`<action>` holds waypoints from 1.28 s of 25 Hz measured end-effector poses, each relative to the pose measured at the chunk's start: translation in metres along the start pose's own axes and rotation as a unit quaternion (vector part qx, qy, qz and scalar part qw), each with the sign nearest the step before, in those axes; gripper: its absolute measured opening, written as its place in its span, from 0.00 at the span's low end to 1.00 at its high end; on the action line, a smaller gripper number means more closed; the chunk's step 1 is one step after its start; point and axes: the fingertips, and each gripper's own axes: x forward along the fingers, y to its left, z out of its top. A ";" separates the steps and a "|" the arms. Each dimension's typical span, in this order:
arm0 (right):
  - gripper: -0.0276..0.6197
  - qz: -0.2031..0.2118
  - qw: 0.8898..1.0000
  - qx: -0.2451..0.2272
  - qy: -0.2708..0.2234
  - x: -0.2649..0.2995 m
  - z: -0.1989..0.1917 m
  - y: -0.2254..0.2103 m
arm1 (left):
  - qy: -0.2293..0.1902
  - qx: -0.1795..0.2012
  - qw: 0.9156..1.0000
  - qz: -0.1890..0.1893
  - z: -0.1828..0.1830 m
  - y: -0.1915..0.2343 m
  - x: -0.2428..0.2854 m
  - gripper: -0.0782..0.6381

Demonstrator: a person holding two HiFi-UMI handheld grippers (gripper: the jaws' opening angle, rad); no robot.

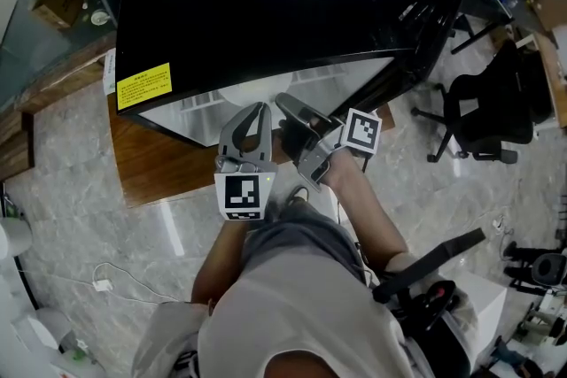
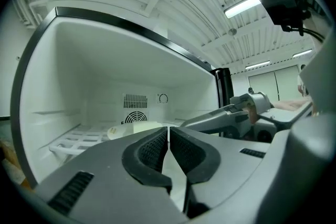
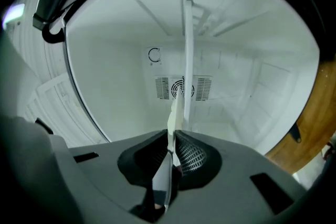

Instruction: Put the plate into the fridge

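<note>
The pale plate [image 3: 172,115] shows edge-on in the right gripper view, with my right gripper [image 3: 172,136] shut on its rim and holding it inside the white fridge [image 3: 121,71]. From the left gripper view the plate [image 2: 134,128] hovers low over the wire shelf [image 2: 73,140], and the right gripper [image 2: 223,118] reaches in from the right. My left gripper [image 2: 168,131] is shut on nothing, just outside the fridge opening. In the head view both grippers, left [image 1: 254,112] and right [image 1: 290,106], point into the black fridge [image 1: 248,4].
The fridge door [image 1: 425,22] stands open at the right. A fan vent [image 3: 182,87] and a dial [image 3: 154,54] are on the back wall. The fridge stands on a wooden base [image 1: 155,164]. An office chair [image 1: 483,115] is to the right.
</note>
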 end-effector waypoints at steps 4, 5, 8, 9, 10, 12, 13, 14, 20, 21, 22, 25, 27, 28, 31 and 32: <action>0.09 -0.014 0.995 -0.095 0.019 0.001 -0.016 0.010 | 0.003 0.003 1.000 0.006 0.001 0.010 0.005 0.15; 0.09 -0.022 0.991 -0.133 0.022 0.001 -0.020 0.013 | 0.003 0.001 1.000 0.008 0.002 0.012 0.006 0.15; 0.08 -0.089 0.944 -0.317 0.032 -0.001 -0.025 0.012 | 0.001 -0.002 1.000 0.010 0.003 0.016 0.008 0.15; 0.08 -0.115 0.912 -0.391 0.035 0.000 -0.025 0.012 | 0.001 -0.002 1.000 0.010 0.003 0.017 0.009 0.15; 0.08 -0.138 0.877 -0.459 0.039 0.002 -0.025 0.013 | 0.002 -0.002 1.000 0.010 0.003 0.017 0.011 0.15; 0.08 -0.171 0.813 -0.555 0.045 0.008 -0.024 0.017 | 0.003 -0.002 1.000 0.008 0.004 0.017 0.015 0.15; 0.08 -0.182 0.789 -0.585 0.045 0.011 -0.023 0.019 | 0.003 -0.002 1.000 0.008 0.005 0.017 0.016 0.15; 0.07 -0.191 0.772 -0.605 0.043 0.014 -0.022 0.021 | 0.004 -0.002 1.000 0.009 0.006 0.017 0.016 0.15; 0.07 -0.208 0.721 -0.660 0.037 0.024 -0.014 0.025 | 0.007 -0.008 1.000 0.026 0.005 0.029 0.009 0.15; 0.07 -0.209 0.719 -0.662 0.037 0.026 -0.013 0.025 | 0.007 -0.008 1.000 0.028 0.004 0.031 0.009 0.15; 0.07 -0.210 0.718 -0.663 0.036 0.027 -0.012 0.024 | 0.008 -0.008 1.000 0.029 0.004 0.032 0.010 0.15; 0.07 -0.212 0.719 -0.660 0.043 0.033 -0.010 0.021 | 0.013 -0.008 0.999 0.029 0.002 0.034 0.012 0.15; 0.07 -0.211 0.720 -0.659 0.047 0.036 -0.009 0.021 | 0.016 -0.008 0.999 0.029 0.000 0.035 0.013 0.15; 0.07 -0.210 0.720 -0.660 0.047 0.037 -0.010 0.021 | 0.015 -0.008 0.999 0.030 0.000 0.036 0.013 0.15; 0.07 -0.207 0.719 -0.662 0.046 0.038 -0.011 0.021 | 0.014 -0.009 0.999 0.032 0.000 0.037 0.012 0.15; 0.07 -0.207 0.720 -0.661 0.045 0.037 -0.011 0.021 | 0.014 -0.011 0.999 0.032 0.000 0.037 0.012 0.15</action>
